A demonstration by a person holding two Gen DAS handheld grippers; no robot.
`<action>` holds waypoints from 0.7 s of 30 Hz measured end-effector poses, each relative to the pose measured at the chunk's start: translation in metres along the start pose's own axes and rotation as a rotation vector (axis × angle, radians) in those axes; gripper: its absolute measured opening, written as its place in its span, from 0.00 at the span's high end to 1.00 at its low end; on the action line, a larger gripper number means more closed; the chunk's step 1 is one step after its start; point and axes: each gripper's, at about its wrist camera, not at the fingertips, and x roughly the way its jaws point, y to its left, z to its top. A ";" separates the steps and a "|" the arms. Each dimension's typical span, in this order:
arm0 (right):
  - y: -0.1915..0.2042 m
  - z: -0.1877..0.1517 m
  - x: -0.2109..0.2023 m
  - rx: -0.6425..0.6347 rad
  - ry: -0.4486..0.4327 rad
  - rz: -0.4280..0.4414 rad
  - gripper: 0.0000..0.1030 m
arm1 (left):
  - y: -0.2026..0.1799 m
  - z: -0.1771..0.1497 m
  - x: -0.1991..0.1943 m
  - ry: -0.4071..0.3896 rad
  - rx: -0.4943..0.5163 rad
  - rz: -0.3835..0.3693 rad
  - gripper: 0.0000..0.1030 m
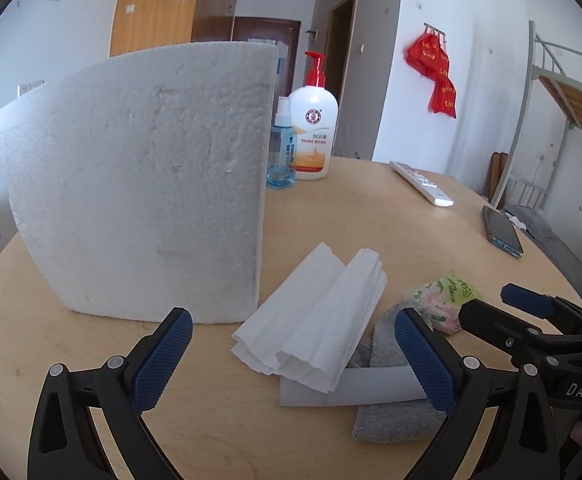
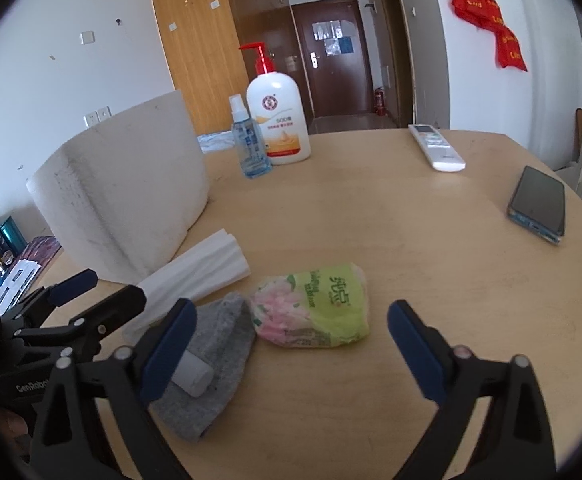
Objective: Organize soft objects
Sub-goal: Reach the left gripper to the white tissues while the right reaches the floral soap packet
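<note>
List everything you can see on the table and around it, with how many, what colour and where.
foam box: one, white, table's left
folded paper towels: one stack, white, beside the box
sock: one, grey, under a white foam strip
tissue pack: one, green and pink, centre front
lotion bottle: one, white with red pump, far side
spray bottle: one, blue, next to it
remote: one, white, far right
phone: one, dark, right edge
table: one, tan
left gripper: open, over the towels
right gripper: open, over the pack

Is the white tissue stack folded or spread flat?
Folded: the white tissue stack lies on the table in pleated layers, its edges showing.
</note>
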 end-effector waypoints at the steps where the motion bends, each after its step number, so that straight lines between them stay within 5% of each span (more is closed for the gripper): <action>1: 0.000 0.001 0.001 0.001 0.005 -0.003 0.08 | 0.000 0.000 0.000 0.004 0.002 -0.001 0.06; 17: 0.003 0.003 0.016 -0.027 0.092 -0.027 0.24 | -0.004 -0.005 0.016 0.114 0.014 -0.056 0.52; 21: 0.001 0.005 0.017 -0.020 0.099 -0.018 0.25 | -0.005 -0.006 0.018 0.133 0.017 -0.061 0.57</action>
